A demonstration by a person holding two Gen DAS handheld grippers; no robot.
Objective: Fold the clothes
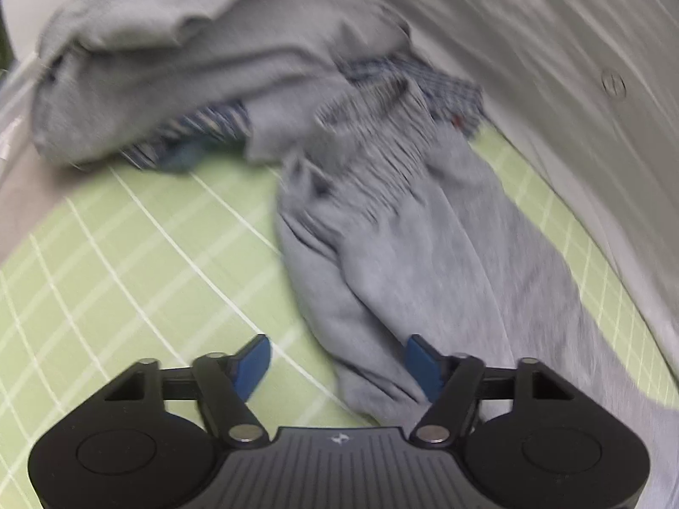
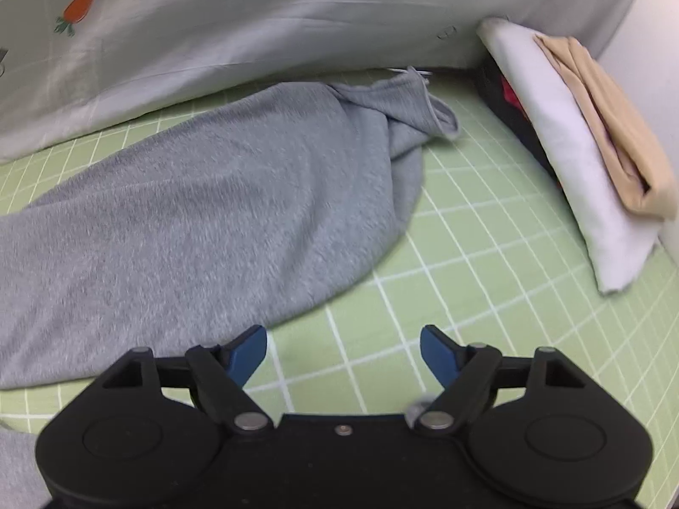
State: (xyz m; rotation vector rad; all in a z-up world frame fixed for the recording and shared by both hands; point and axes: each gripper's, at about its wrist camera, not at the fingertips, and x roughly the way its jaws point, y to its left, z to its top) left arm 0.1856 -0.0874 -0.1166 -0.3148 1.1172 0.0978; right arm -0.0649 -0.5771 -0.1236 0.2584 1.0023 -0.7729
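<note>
Nearest to me, the left gripper [image 1: 338, 364] hangs over the bed with its blue-padded jaws parted about halfway; the edge of the long grey knitted garment [image 1: 407, 263] lies under the gap, but the pads do not press it. The right gripper [image 2: 343, 354] stands with its jaws spread wide and nothing between them, only the bare pale green sheet with thin white grid lines [image 2: 488, 263] showing in the gap.

The grey garment sprawls across that sheet; from the right wrist view its broad body [image 2: 203, 212] runs away to the left, and its narrow twisted end reaches toward the back. In front of the right gripper and to its right the sheet is open up to a leaning stack of folded clothes: a white folded cloth [image 2: 564, 148] with a tan folded piece [image 2: 615, 140] lying on it and something dark [image 2: 505, 102] beneath, its kind unclear.

Further off in the left wrist view, blurred, a heap of crumpled grey clothing [image 1: 169, 63] sits on a dark blue striped or checked fabric [image 1: 191, 131], touching the garment's ribbed part. To the left gripper's left the sheet is free up to that heap.

Behind everything a pale grey-white quilt with a printed orange carrot [image 2: 80, 2] rises like a wall, closing off the far side.
</note>
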